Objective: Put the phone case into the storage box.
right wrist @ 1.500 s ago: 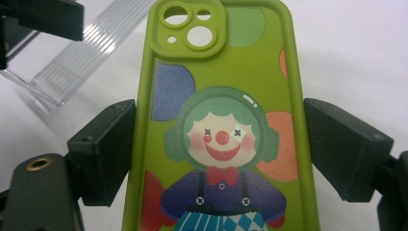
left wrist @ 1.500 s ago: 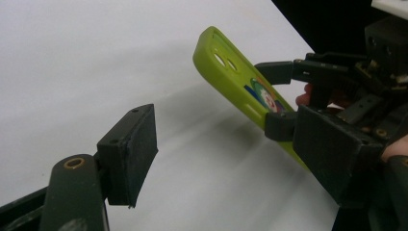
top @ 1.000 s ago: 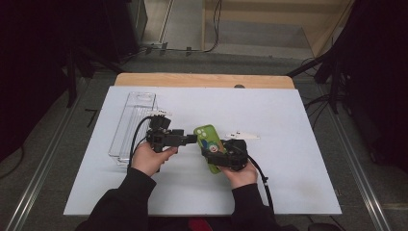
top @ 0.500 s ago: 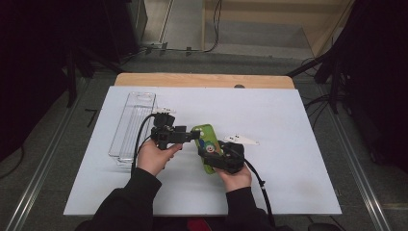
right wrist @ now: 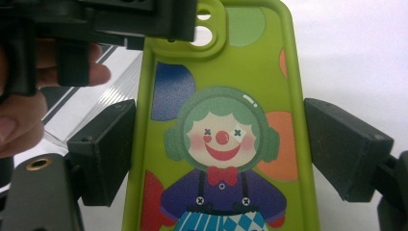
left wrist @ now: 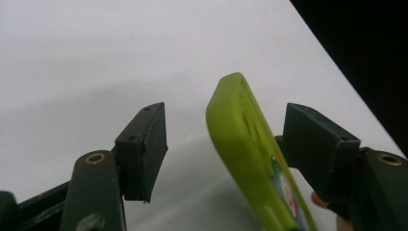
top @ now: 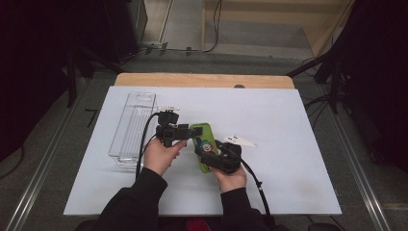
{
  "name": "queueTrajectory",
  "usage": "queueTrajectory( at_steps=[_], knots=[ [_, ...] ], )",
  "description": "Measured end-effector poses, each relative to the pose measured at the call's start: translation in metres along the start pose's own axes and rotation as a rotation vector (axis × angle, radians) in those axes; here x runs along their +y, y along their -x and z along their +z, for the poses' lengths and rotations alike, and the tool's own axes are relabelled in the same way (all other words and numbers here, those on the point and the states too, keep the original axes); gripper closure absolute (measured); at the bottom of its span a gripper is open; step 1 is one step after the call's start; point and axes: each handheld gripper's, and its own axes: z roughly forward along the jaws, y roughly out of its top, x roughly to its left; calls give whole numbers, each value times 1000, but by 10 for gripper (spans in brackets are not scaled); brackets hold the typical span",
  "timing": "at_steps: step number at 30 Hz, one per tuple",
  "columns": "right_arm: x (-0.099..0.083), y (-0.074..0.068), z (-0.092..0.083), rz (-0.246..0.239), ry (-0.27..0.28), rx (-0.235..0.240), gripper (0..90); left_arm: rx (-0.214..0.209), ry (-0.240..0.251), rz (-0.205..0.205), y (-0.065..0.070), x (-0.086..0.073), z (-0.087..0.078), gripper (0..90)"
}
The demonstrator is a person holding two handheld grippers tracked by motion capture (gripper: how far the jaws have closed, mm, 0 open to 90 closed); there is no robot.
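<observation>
Lime-green, clown-printed, the phone case (right wrist: 221,134) is pinched by its long edges in the right hand-held gripper (top: 219,156), lifted just off the white counter (top: 288,183). The left hand-held gripper (top: 195,131) straddles its camera end, jaws closing in yet with a gap on one side. Pick-up looks done; the second grip isn't. A clear tray (top: 132,125) waits beside the left hand.

Recording lab (or studio): black curtains (top: 43,57), floor cables (top: 192,48), metal rails (top: 38,183), white-topped table (top: 288,159).
</observation>
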Motion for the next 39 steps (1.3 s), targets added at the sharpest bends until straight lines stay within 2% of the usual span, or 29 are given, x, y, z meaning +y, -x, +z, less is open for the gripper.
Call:
queueTrajectory(
  at_steps=[6,9,13,15,20,22,26,27,31,33,35,36,37,39],
  knots=[
    [0,0,2,17,6,4,143,-32,-10,-66,-4,1,4,427],
    [0,0,2,16,13,2,143,-59,2,-114,-6,1,4,516],
    [0,0,2,17,19,-2,143,-91,11,-129,-7,1,3,646],
    [-1,-1,3,9,23,-4,143,-97,15,-134,-7,1,2,695],
    [-1,1,5,6,13,6,142,-109,12,-133,-7,1,2,734],
    [-1,0,6,-16,19,-1,141,-122,11,-137,-6,2,1,748],
    [-2,0,6,-21,20,2,139,-149,7,-145,-7,2,0,766],
    [-2,0,6,-30,18,-1,138,-165,5,-152,-7,3,0,772],
    [0,1,6,-75,22,-1,126,-177,10,-144,-4,3,-2,779],
    [2,2,6,-98,3,23,97,-188,10,-150,-3,5,-4,778],
    [7,0,8,-133,-43,28,0,-194,9,-145,-3,6,-5,778],
    [9,-1,9,-150,-65,31,0,-193,10,-136,-2,7,-6,778],
    [11,-2,9,-160,-76,54,0,-189,11,-131,-1,8,-7,778],
    [14,-3,7,-165,-75,64,0,-185,18,-116,1,10,-10,778]
  ],
)
